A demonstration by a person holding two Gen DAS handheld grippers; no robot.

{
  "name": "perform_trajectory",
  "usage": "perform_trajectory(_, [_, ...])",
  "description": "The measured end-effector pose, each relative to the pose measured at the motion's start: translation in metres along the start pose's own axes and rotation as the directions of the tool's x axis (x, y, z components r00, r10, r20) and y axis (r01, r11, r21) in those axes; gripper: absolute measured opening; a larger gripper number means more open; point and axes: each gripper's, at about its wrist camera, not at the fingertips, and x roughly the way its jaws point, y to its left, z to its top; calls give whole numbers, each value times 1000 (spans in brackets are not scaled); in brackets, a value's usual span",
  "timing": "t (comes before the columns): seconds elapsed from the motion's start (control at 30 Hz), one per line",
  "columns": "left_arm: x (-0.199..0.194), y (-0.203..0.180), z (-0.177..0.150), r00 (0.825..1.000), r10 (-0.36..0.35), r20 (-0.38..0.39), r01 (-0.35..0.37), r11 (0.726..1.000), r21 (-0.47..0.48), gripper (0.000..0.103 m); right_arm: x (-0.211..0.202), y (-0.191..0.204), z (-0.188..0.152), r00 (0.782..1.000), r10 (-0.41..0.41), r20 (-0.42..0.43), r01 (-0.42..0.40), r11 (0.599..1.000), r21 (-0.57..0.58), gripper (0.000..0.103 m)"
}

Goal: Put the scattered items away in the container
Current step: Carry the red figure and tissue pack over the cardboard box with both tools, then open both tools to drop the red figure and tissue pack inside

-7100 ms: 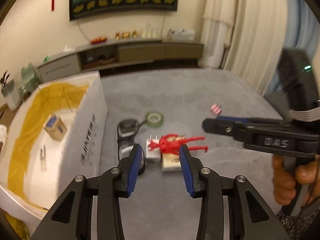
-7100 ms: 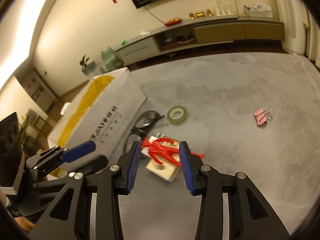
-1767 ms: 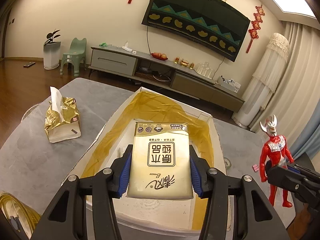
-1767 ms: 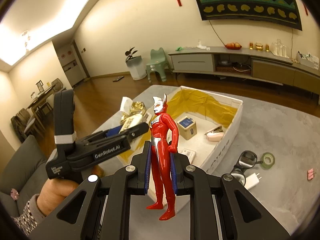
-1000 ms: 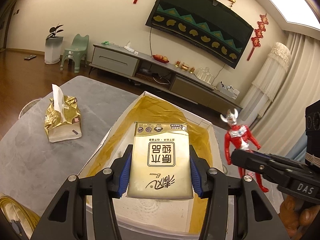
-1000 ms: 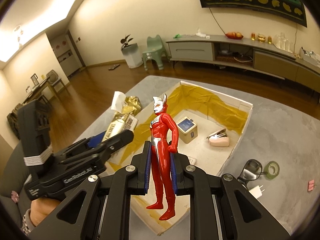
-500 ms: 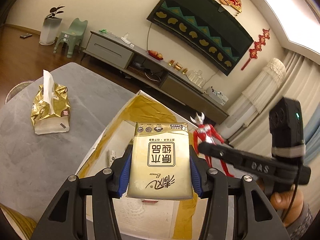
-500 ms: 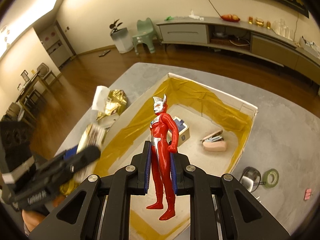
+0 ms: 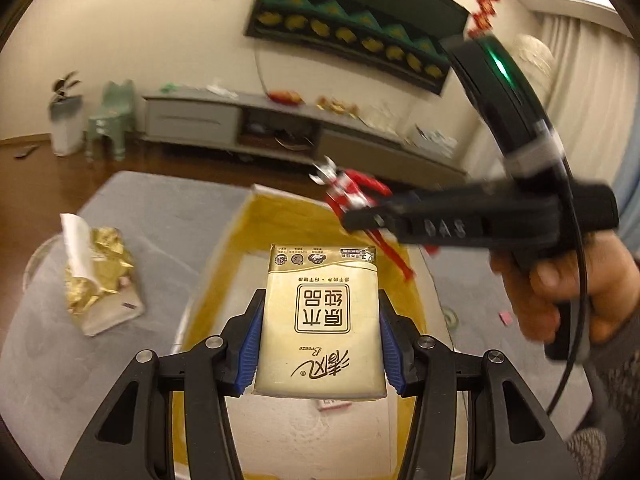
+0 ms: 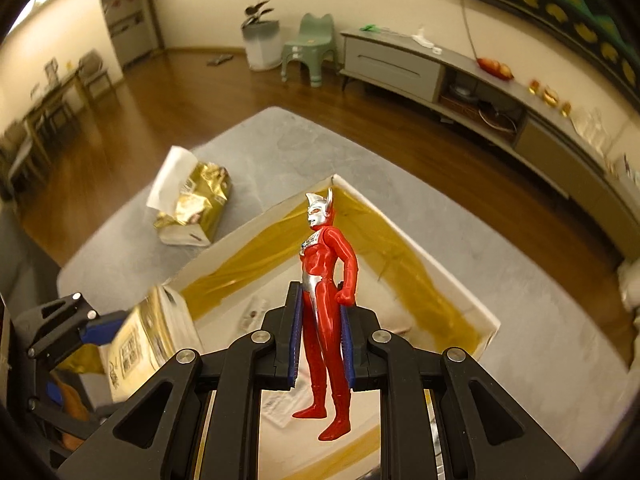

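Observation:
My left gripper (image 9: 320, 344) is shut on a gold tissue pack (image 9: 320, 320), held above the white cardboard box (image 9: 208, 276) with its yellow-taped inside. My right gripper (image 10: 321, 346) is shut on a red and silver hero figure (image 10: 326, 280), upright between the blue pads, also over the box (image 10: 476, 304). In the left wrist view the figure (image 9: 352, 192) hangs tilted above the box's far end, with a hand (image 9: 560, 280) gripping the handle. In the right wrist view the left gripper (image 10: 100, 328) and its tissue pack (image 10: 148, 344) show at the lower left.
An opened gold tissue bag (image 9: 96, 280) lies on the grey table (image 9: 160, 208) left of the box, seen as well in the right wrist view (image 10: 192, 208). Small items lie on the box floor. A pink clip (image 9: 506, 317) sits on the table at right.
Both grippers have moved further over the box. The right gripper swung across in front of the left camera, tilting the figure above the box's far end. Both holds are unchanged.

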Motion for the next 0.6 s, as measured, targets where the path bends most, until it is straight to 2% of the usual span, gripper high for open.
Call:
perform_trajectory(0.1, [8,3,2,1000,25,-19,-25,1000,14,52,12,2,9,1000,-14,-25,12,998,-67,18])
perform_trajectory(0.3, [16,-2,0,999,6,-51,-5,1000,18,52,37,9,15,997,-51,-65,38,981,-188,18])
perform_trajectory(0.6, [35,-10,3,996,31,-86,-28,999,33,52,65,9,15,994,-73,-86,49,965,-257,18])
